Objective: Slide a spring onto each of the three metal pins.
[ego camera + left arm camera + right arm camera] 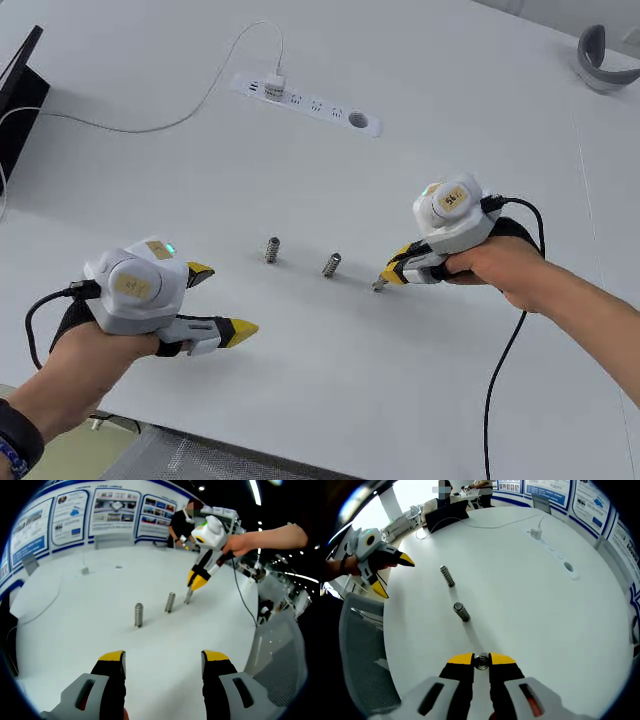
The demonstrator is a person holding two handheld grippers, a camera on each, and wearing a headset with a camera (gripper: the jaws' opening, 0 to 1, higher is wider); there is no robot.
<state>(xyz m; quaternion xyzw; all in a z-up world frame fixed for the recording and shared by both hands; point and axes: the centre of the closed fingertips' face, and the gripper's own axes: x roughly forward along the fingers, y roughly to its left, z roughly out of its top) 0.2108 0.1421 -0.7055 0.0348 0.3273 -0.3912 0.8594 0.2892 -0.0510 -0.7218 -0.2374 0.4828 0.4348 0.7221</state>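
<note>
Two springs stand upright on pins on the white table: one spring to the left, a second spring beside it. To their right, a third spring stands on the table, with my right gripper shut on its top, yellow tips pointing down. My left gripper hovers open with nothing in it, short of the leftmost spring and nearer the table's front edge.
A white power strip with a plugged-in cable lies at the back of the table. A black screen stands at the left edge and a grey headset at the far right. A mesh chair sits below the front edge.
</note>
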